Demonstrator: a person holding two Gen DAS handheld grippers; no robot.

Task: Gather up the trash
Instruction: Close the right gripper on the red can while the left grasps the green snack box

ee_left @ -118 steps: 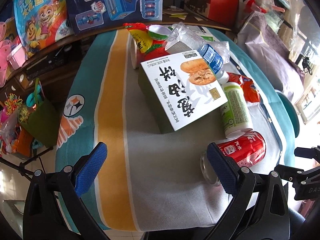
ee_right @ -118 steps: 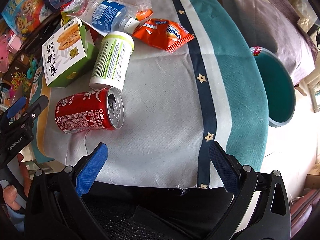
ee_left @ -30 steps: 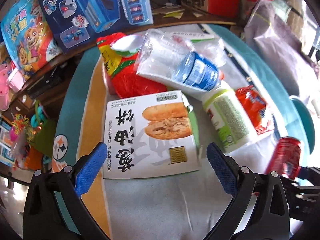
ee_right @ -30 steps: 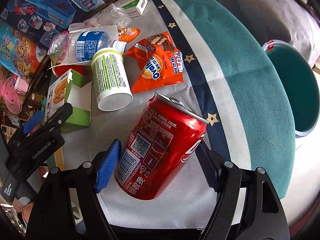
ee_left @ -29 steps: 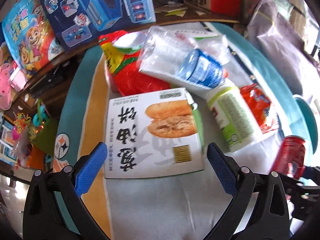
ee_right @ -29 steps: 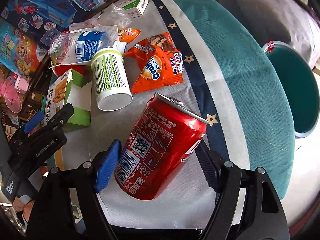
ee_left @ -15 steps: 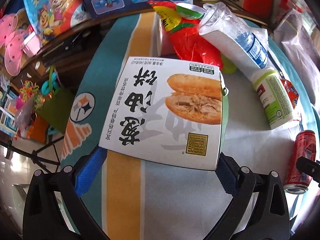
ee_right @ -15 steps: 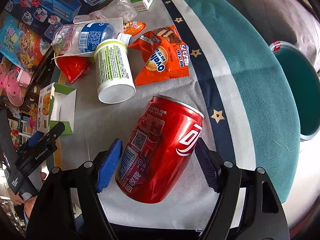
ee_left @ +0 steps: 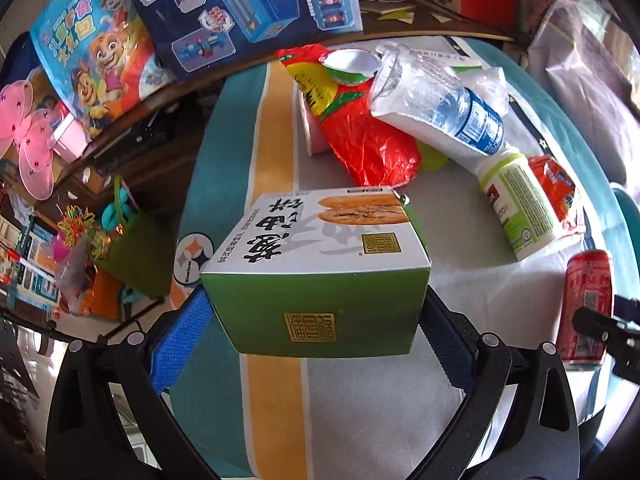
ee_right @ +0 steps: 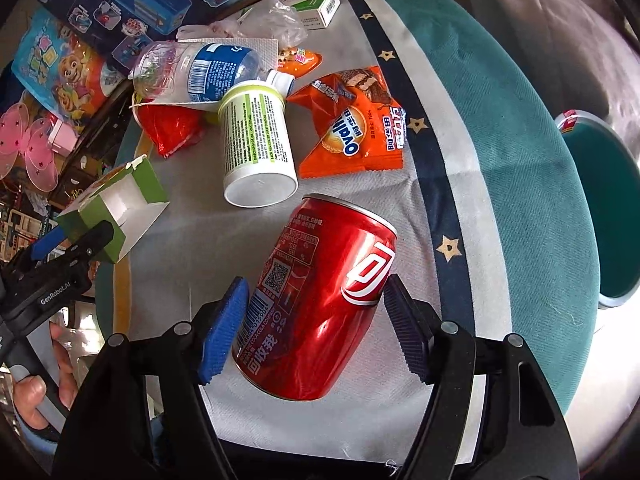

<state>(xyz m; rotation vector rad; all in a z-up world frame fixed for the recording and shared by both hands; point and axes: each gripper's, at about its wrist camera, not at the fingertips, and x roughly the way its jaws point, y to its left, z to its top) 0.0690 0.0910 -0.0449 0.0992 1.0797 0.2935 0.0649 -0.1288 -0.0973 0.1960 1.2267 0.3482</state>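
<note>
In the right wrist view we see the bottle (ee_right: pixel 200 70) lying behind the jar (ee_right: pixel 258 152), the snack packet (ee_right: pixel 354 124) right of the jar, the can (ee_right: pixel 320 304) before both, the box (ee_right: pixel 116 208) far left, the bin (ee_right: pixel 600 216) beyond the table's (ee_right: pixel 500 128) right edge.

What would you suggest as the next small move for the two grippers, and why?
Probably carry the red cola can rightward to the teal bin beside the table. The right gripper is closing, its pads on the can, and the left gripper already clamps the green and white food box above the cloth, so both loads look ready.
</note>
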